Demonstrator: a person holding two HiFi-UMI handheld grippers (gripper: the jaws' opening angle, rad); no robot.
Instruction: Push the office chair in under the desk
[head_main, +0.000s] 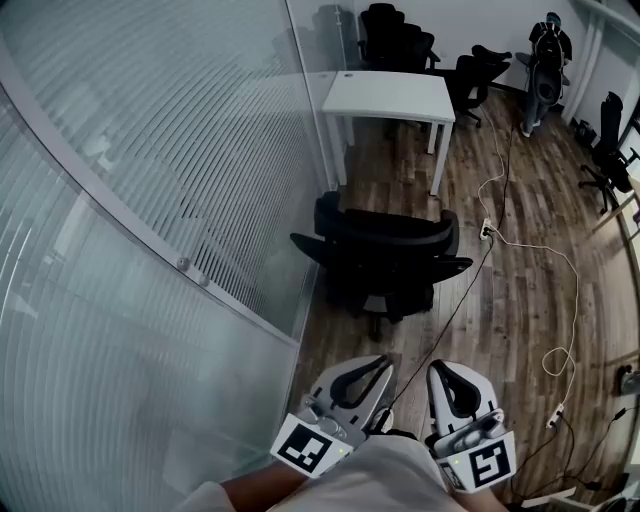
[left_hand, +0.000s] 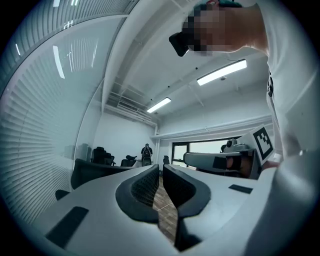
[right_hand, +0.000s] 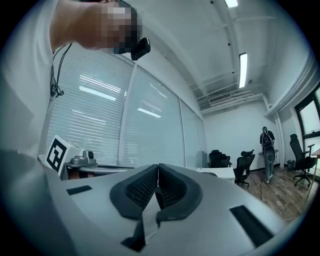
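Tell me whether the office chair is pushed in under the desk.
Out: the office chair stands in front of the white desk, not beneath it.

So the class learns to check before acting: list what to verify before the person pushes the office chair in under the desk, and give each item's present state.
1. Office chair in line with the white desk: ok.
2. Floor under the desk free: ok, as far as the head view shows.
3. Left tongs shut and empty: ok.
4. Right tongs shut and empty: ok.
5. Tongs on the chair: not ok, both are short of it.
6. Black cable clear of the chair's wheels: cannot tell; it runs close by the base.
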